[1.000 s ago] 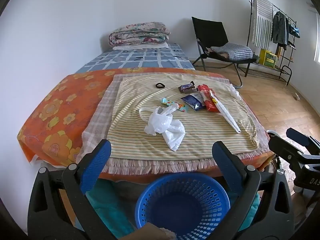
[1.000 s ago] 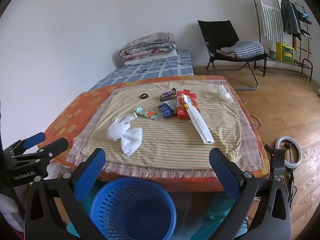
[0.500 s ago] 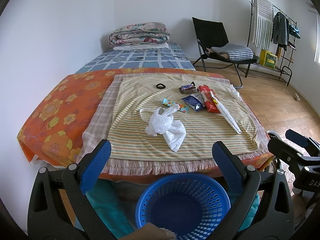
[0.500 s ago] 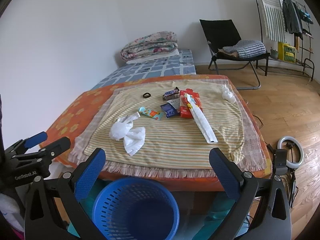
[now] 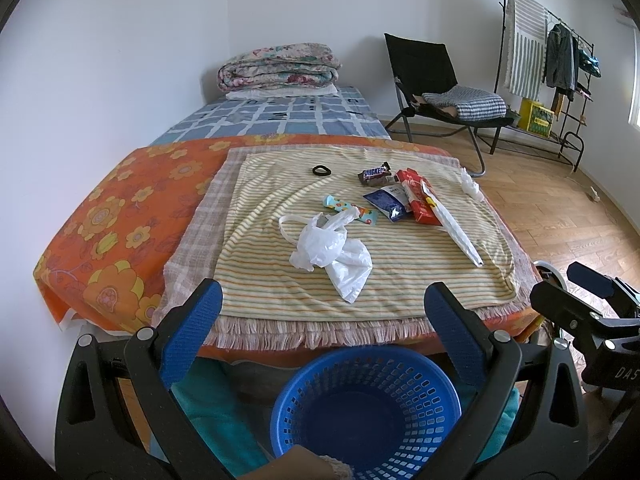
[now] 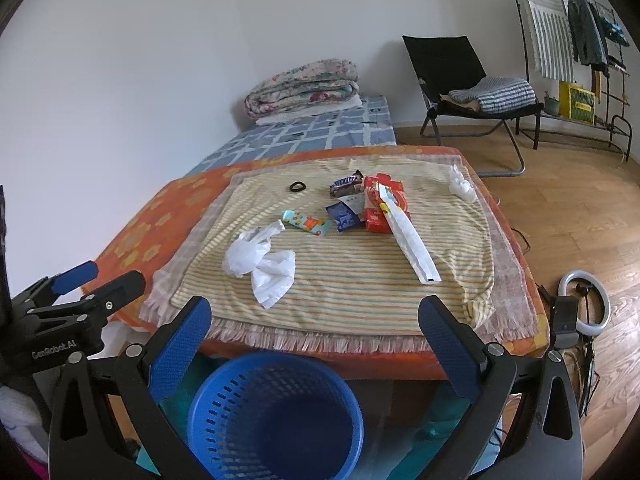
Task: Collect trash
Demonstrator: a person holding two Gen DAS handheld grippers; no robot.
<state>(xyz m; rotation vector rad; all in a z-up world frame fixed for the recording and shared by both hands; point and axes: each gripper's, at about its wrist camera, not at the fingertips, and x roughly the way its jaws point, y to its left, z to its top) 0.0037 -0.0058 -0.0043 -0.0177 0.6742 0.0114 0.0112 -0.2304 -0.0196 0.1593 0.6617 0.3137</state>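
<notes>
Both your tools, left (image 5: 320,312) and right (image 6: 314,320), gape wide, empty. The basket (image 5: 366,412) sits just below them; the bag (image 5: 328,250) lies ahead on the worktop (image 5: 260,184)

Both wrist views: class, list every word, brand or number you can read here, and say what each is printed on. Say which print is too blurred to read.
"SNICKERS": on the brown chocolate bar wrapper on the striped cloth.
"GenRobot.AI": on the left gripper, seen in the right wrist view.
"DA5", cut off by the picture edge: on the right gripper, seen in the left wrist view.
Too small or blurred to read: the print on the blue packet, the red box, the colourful wrapper and the yellow box by the rack.
</notes>
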